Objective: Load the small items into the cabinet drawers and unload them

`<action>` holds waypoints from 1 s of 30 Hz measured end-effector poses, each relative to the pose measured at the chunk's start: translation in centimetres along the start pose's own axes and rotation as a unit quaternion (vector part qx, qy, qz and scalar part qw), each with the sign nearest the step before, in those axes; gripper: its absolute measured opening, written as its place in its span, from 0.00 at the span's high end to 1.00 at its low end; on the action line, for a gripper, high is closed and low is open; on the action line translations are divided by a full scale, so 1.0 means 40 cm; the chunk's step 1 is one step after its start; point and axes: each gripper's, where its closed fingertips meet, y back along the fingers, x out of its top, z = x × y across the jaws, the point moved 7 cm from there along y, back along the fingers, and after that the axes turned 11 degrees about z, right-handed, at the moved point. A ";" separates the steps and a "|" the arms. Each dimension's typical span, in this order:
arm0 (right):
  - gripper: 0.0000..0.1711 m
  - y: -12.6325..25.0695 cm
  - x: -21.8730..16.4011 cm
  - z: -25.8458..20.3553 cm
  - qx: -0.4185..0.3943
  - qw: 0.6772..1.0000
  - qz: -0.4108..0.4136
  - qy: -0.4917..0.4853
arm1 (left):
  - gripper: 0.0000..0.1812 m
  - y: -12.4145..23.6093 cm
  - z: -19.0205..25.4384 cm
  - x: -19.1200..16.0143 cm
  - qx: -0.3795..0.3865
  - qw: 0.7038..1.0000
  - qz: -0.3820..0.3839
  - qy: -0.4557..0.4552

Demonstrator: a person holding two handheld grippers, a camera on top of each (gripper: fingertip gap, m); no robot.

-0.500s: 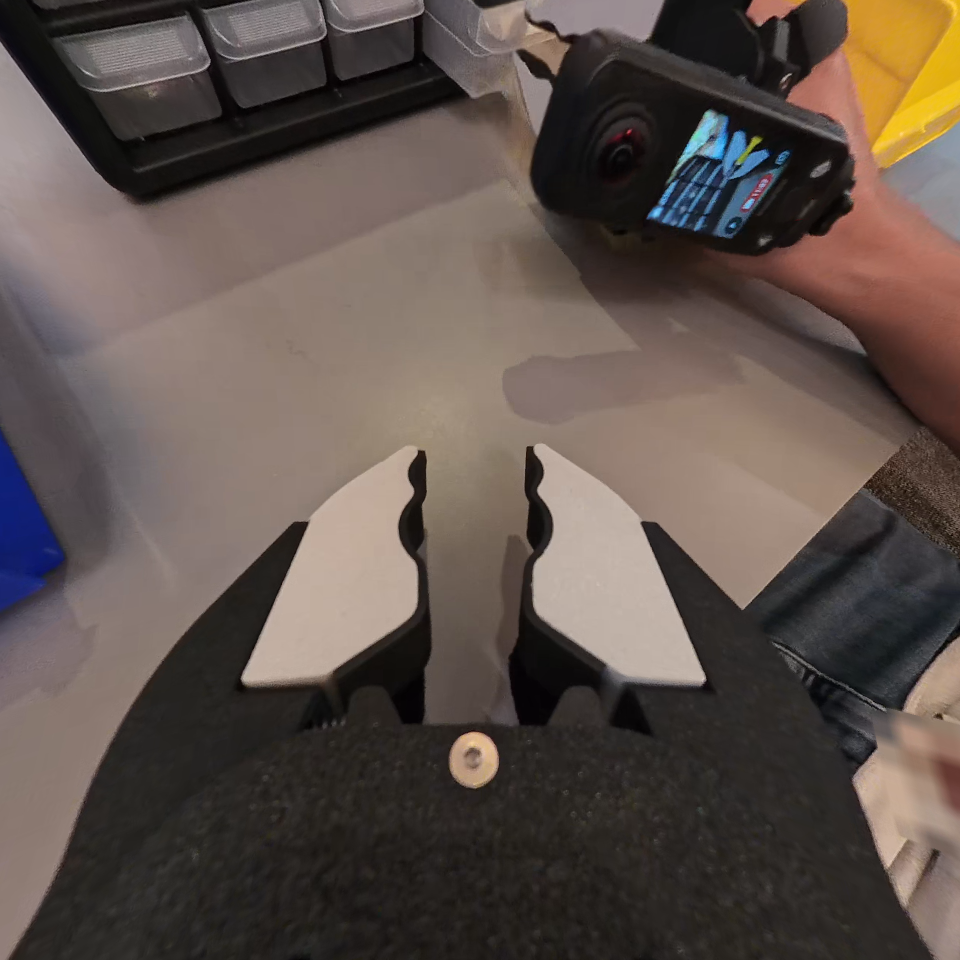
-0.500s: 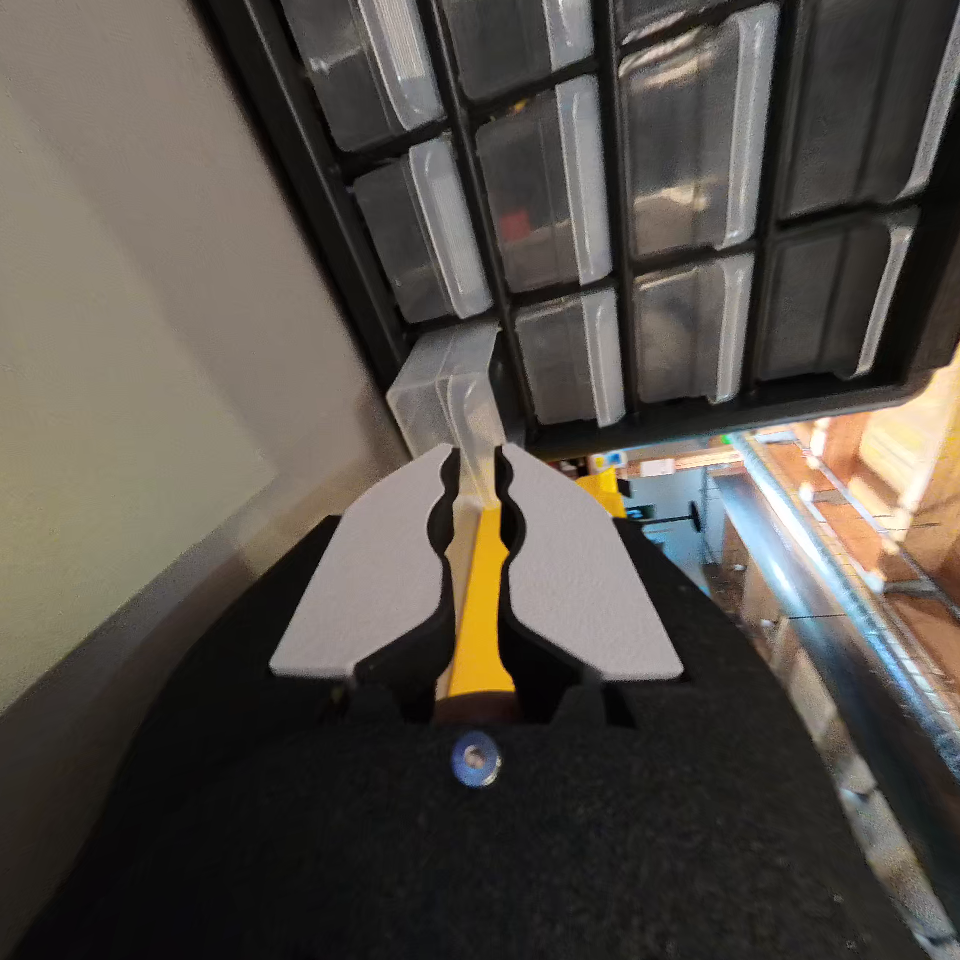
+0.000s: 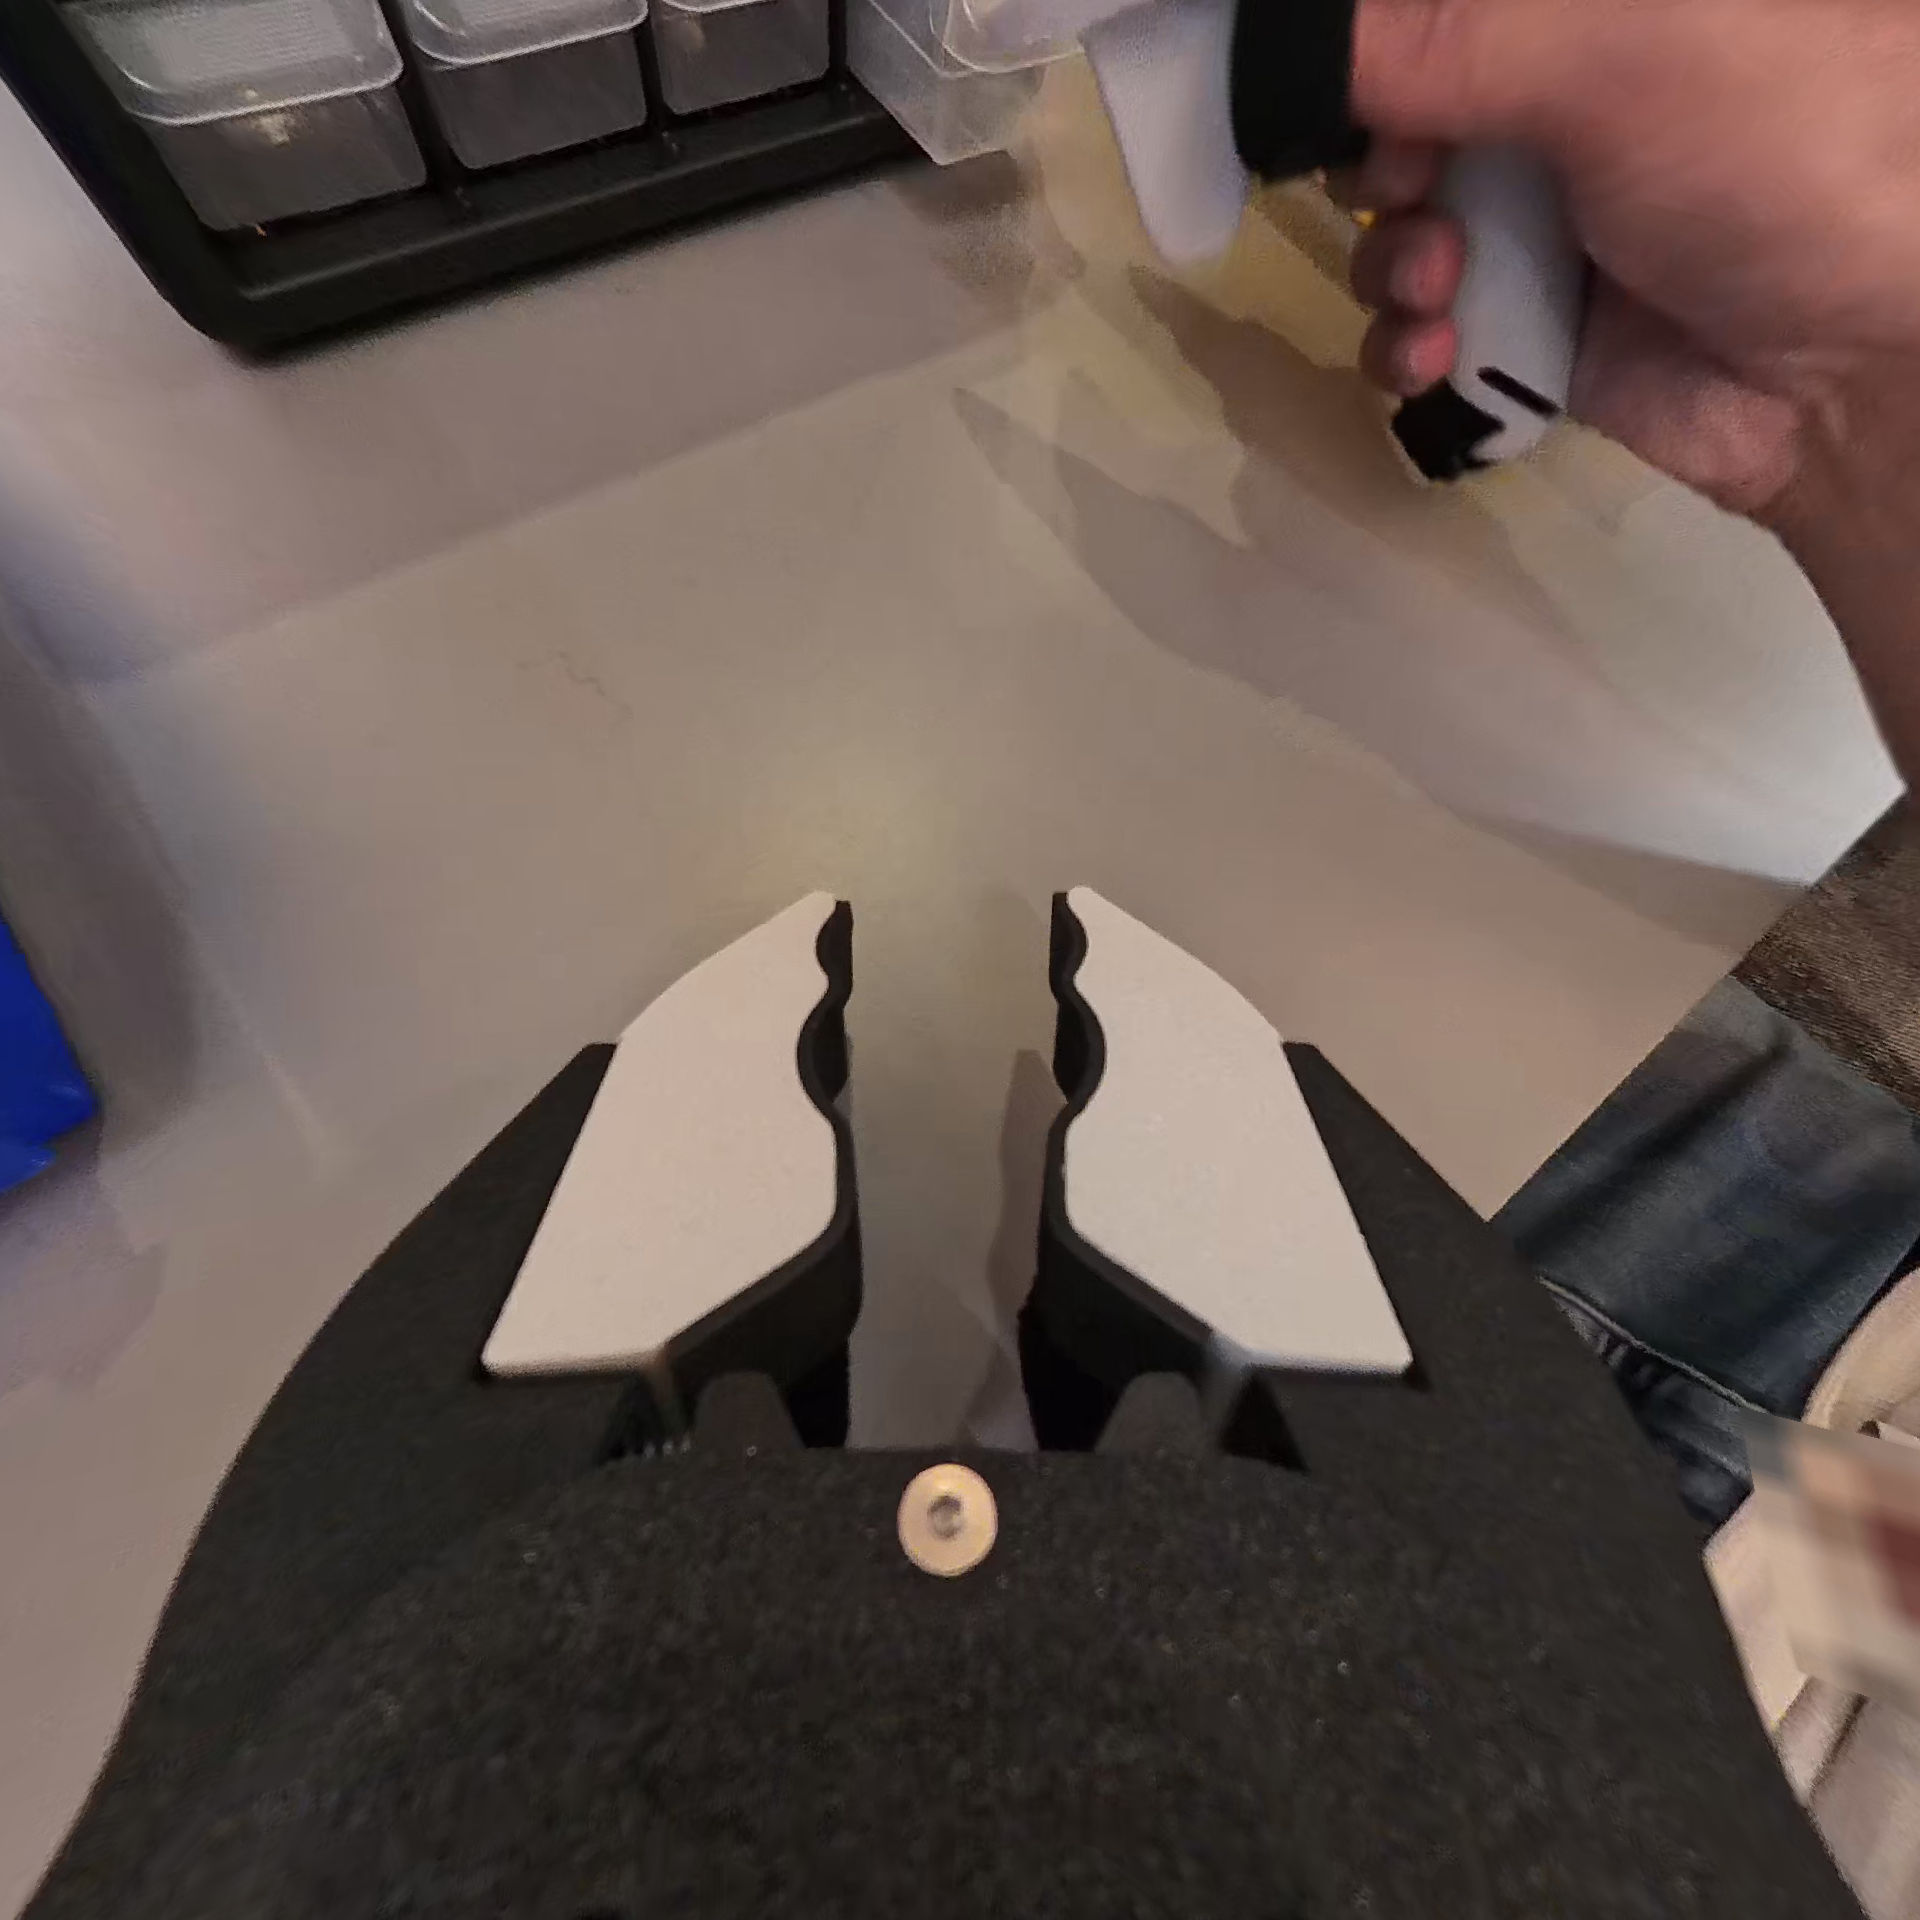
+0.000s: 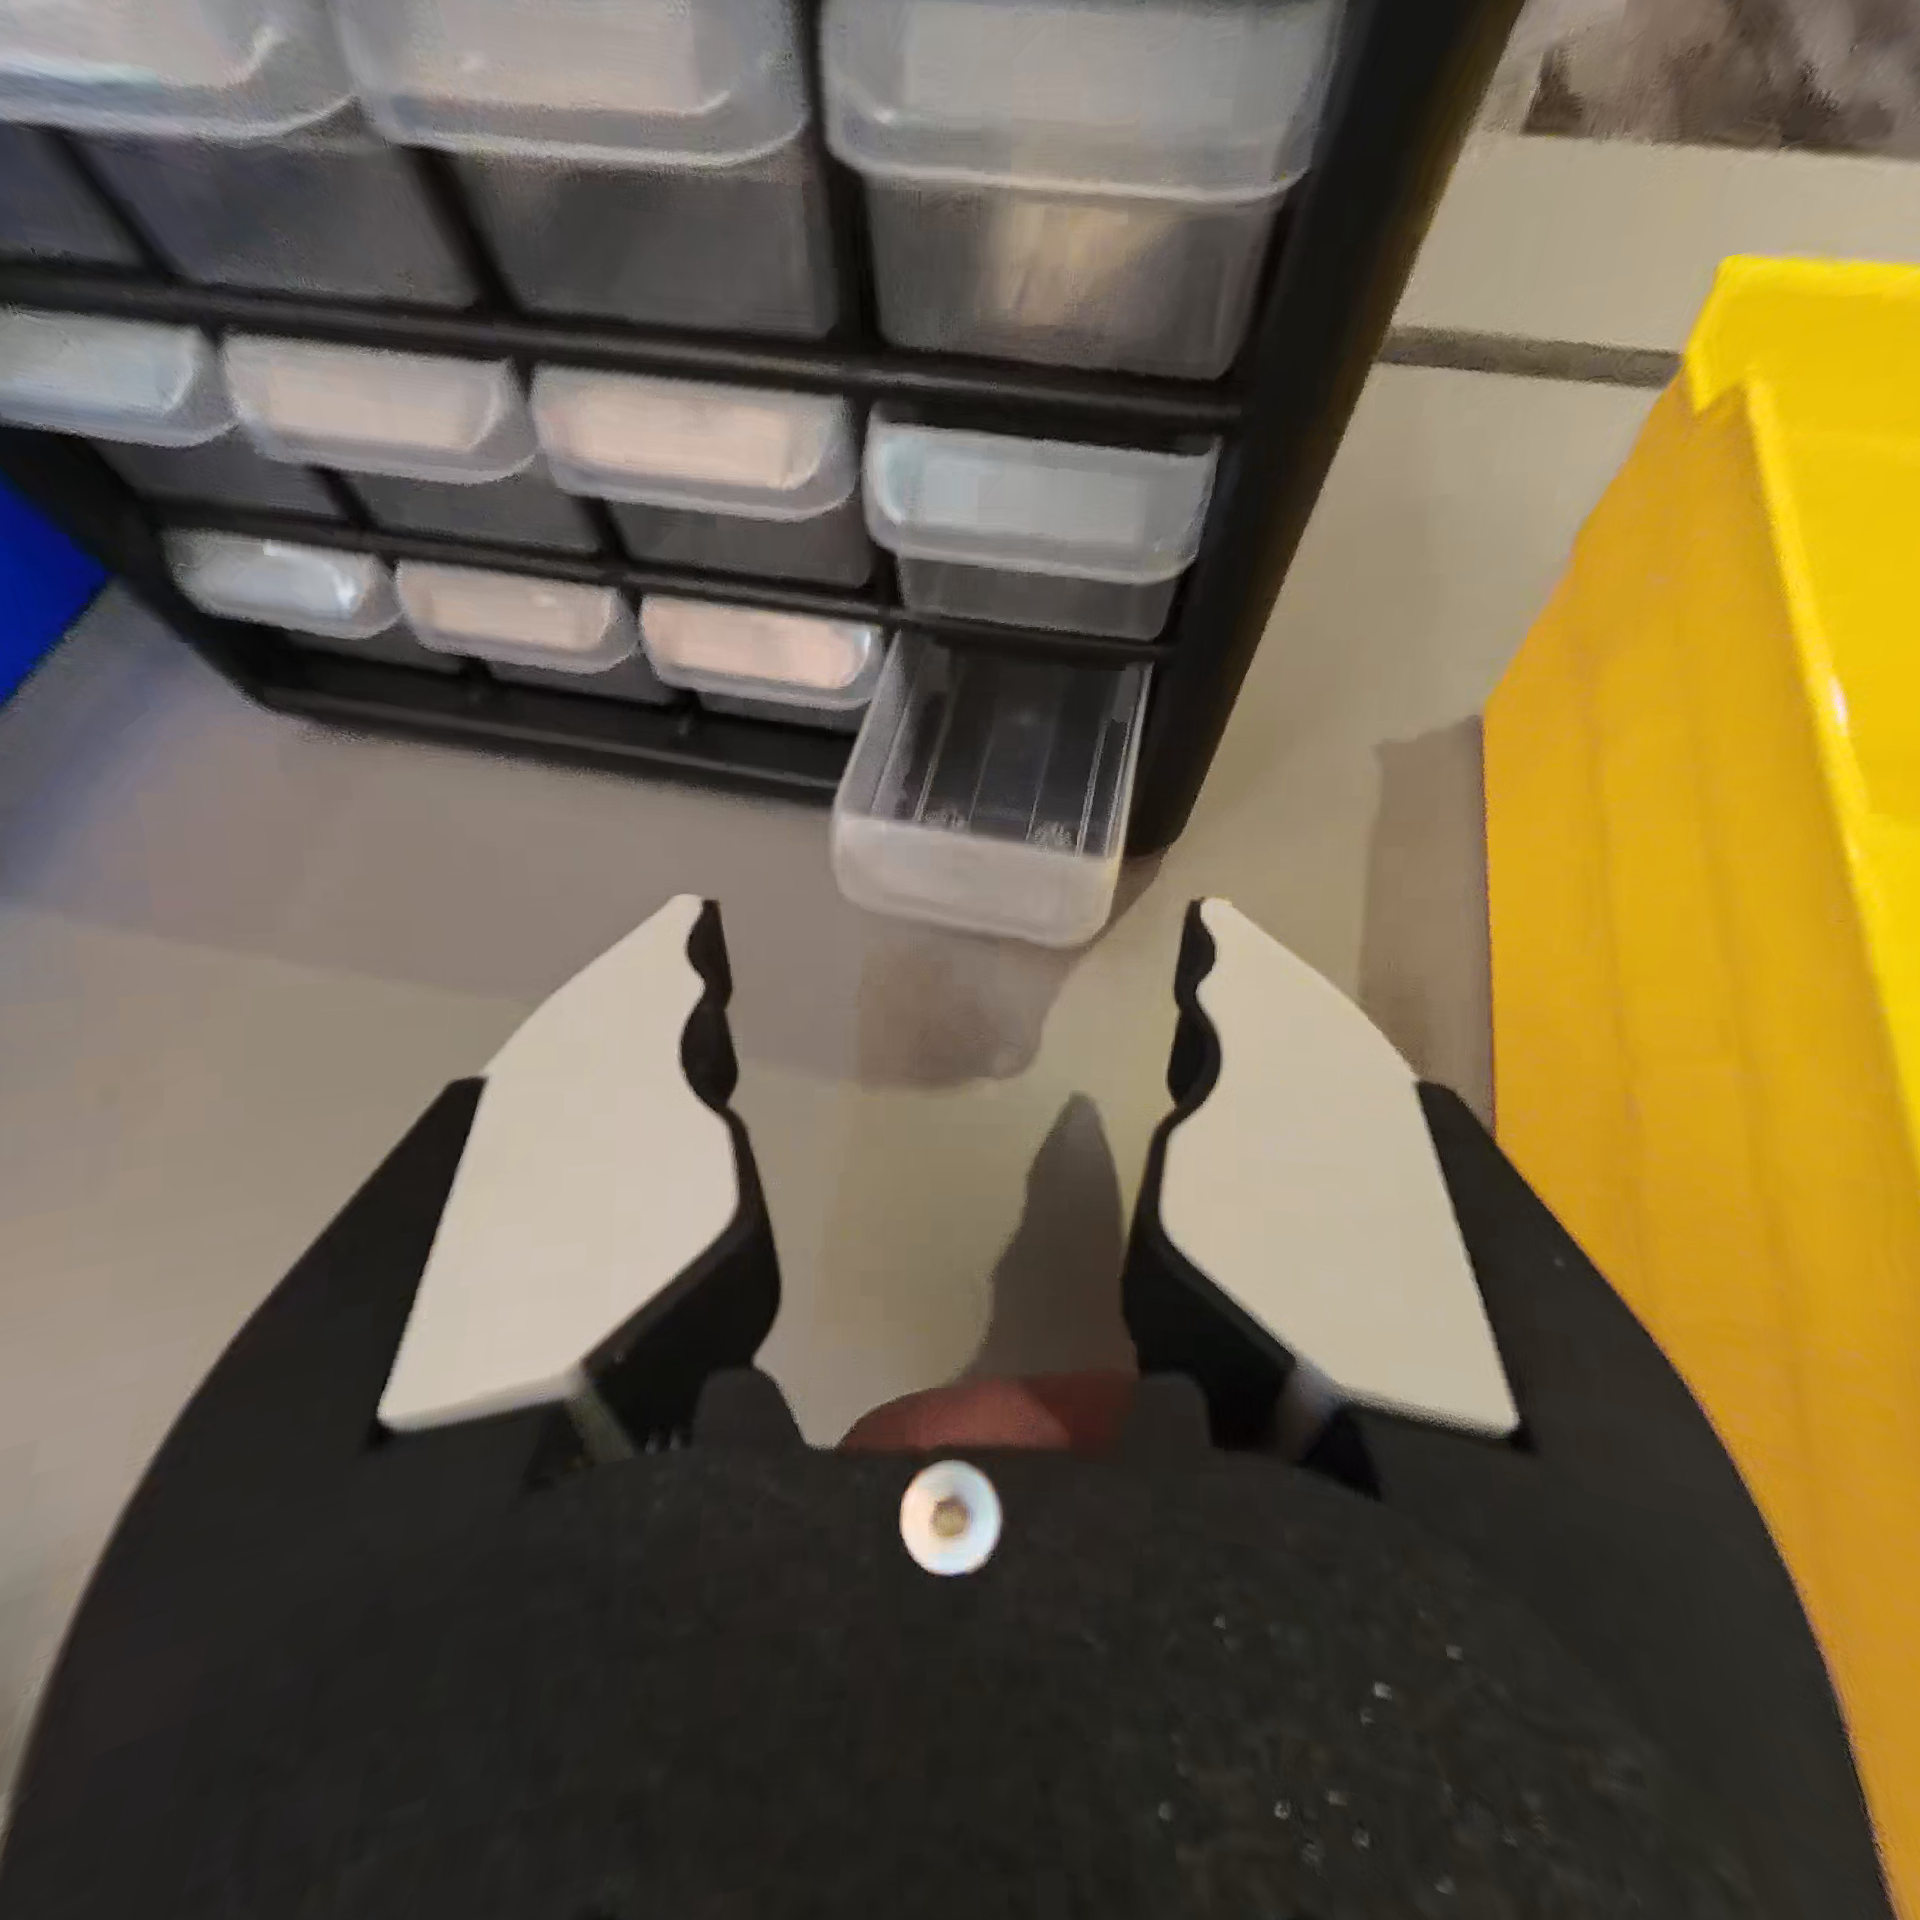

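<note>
You are holding both grippers empty: right gripper (image 4: 951, 914) jaws wide apart facing the pulled-out bottom-right drawer (image 4: 992, 800) of the cabinet (image 4: 1288, 582); left gripper (image 3: 951, 904) jaws parted over the table (image 3: 520, 727). Risk: the protruding drawer is sitting close ahead, so advancing could be knocking it.

You see a black cabinet (image 4: 1288, 436) frame holding clear, frosted drawers (image 4: 686, 447); the pulled-out drawer (image 4: 987, 800) is see-through with faint ribbed lines. To your right stands a plain bright yellow bin (image 4: 1704, 935), and a blue patch (image 4: 42, 582) shows at far left. The table (image 3: 727, 675) is a plain pale grey-beige. Your grippers' fingers (image 4: 582, 1195) are light grey on speckled black bodies with a silver screw (image 4: 951, 1524).
</note>
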 end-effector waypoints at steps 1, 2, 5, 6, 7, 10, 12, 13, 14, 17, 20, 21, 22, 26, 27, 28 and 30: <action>0.52 -0.021 0.007 0.006 -0.004 1.000 -0.006 -0.004 | 0.80 0.001 -0.001 0.001 0.002 1.000 0.000 -0.002; 0.51 -0.042 0.009 0.010 -0.012 1.000 -0.017 0.001 | 0.80 0.001 -0.002 0.001 0.003 1.000 0.001 -0.003; 0.54 -0.087 0.003 0.006 -0.013 0.999 -0.050 0.015 | 0.80 0.000 -0.007 -0.003 0.004 1.000 -0.002 0.001; 0.62 -0.090 -0.001 0.005 -0.011 0.998 -0.056 0.021 | 0.80 0.000 -0.009 -0.004 0.004 1.000 -0.004 0.003; 0.62 -0.088 -0.003 0.005 -0.012 0.998 -0.057 0.030 | 0.80 0.000 -0.011 -0.004 0.004 1.000 -0.004 0.005; 0.62 -0.056 -0.015 -0.001 -0.010 0.997 -0.069 0.025 | 0.80 0.004 -0.014 -0.002 0.004 1.000 -0.001 0.008; 0.62 -0.025 -0.030 -0.010 -0.009 0.997 -0.070 0.029 | 0.80 0.007 -0.015 0.001 0.002 1.000 0.002 0.010; 0.62 -0.010 -0.038 -0.013 -0.008 0.997 -0.068 0.031 | 0.80 0.008 -0.014 0.003 0.000 1.000 0.004 0.012; 0.62 0.003 -0.047 -0.016 -0.008 0.997 -0.065 0.033 | 0.80 0.008 -0.013 0.004 -0.003 1.000 0.005 0.014; 0.62 0.026 -0.063 -0.017 -0.005 0.998 -0.059 0.034 | 0.80 0.008 -0.008 0.003 -0.010 1.000 0.004 0.017; 0.62 0.032 -0.068 -0.014 -0.001 0.998 -0.056 0.033 | 0.79 0.004 -0.006 -0.004 -0.009 1.000 0.001 0.023; 0.62 0.032 -0.068 -0.013 0.000 0.998 -0.055 0.033 | 0.78 0.002 -0.007 -0.005 -0.008 1.000 0.001 0.028; 0.62 0.033 -0.068 -0.013 0.000 0.998 -0.056 0.034 | 0.77 0.001 -0.008 -0.004 -0.007 0.999 0.003 0.034; 0.62 0.033 -0.068 -0.012 0.002 0.998 -0.057 0.039 | 0.73 0.005 -0.005 0.008 -0.028 0.998 0.016 0.060; 0.62 0.033 -0.068 -0.012 0.002 0.998 -0.056 0.038 | 0.75 0.014 -0.005 0.023 -0.033 0.997 0.025 0.070; 0.62 0.033 -0.068 -0.011 0.003 0.998 -0.056 0.039 | 0.76 0.029 -0.008 0.051 -0.040 0.995 0.043 0.080; 0.62 0.033 -0.068 -0.010 0.004 0.998 -0.056 0.039 | 0.76 0.086 -0.032 0.135 -0.046 0.990 0.093 0.092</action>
